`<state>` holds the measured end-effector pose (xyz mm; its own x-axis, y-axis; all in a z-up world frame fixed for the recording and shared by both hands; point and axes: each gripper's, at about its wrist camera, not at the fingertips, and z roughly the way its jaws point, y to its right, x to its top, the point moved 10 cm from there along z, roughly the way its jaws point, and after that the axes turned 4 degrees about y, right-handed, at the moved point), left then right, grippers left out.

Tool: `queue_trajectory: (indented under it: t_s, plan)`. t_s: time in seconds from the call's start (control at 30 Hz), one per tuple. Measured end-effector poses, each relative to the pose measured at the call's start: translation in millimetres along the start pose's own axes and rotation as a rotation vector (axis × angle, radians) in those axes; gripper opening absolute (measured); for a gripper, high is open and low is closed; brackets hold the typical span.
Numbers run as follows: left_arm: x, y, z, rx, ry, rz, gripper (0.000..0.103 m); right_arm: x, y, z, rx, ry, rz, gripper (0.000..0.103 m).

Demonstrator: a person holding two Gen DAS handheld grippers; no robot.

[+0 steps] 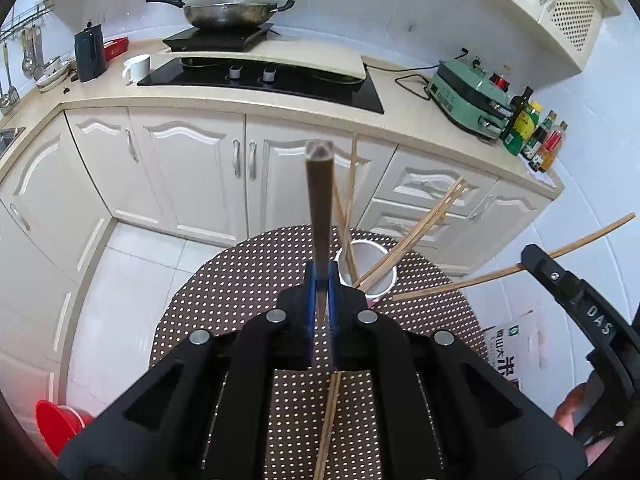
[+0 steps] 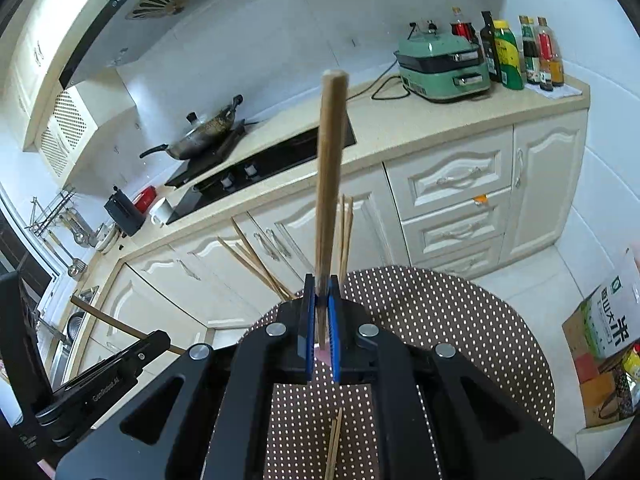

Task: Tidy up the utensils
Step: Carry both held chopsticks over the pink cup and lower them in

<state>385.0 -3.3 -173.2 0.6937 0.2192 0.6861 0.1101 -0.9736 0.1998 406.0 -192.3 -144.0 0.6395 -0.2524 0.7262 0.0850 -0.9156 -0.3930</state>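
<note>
Blue ribbed pads of the left gripper [image 1: 321, 280] pinch one squared, dark wooden chopstick [image 1: 318, 200], pointing toward twelve o'clock. Likewise, the right gripper [image 2: 321, 292] is clamped on a paler chopstick [image 2: 330, 168]. At one o'clock past the left jaws, a white cylindrical cup [image 1: 384, 276] holds thin bamboo chopsticks [image 1: 416, 236] on a round brown dotted table [image 1: 224, 292]. "DAS" is printed on the right gripper's black body.

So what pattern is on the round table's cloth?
Dark brown with small white polka dots; the tablecloth shows best in the right wrist view.
</note>
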Motion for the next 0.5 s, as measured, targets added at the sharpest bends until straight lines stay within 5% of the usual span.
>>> queue_trajectory:
  t_s: [0.5]
  plan:
    - [37,19,10,-0.058,0.027,-0.012,0.006,16,-5,22,0.003,0.006,-0.012,0.005]
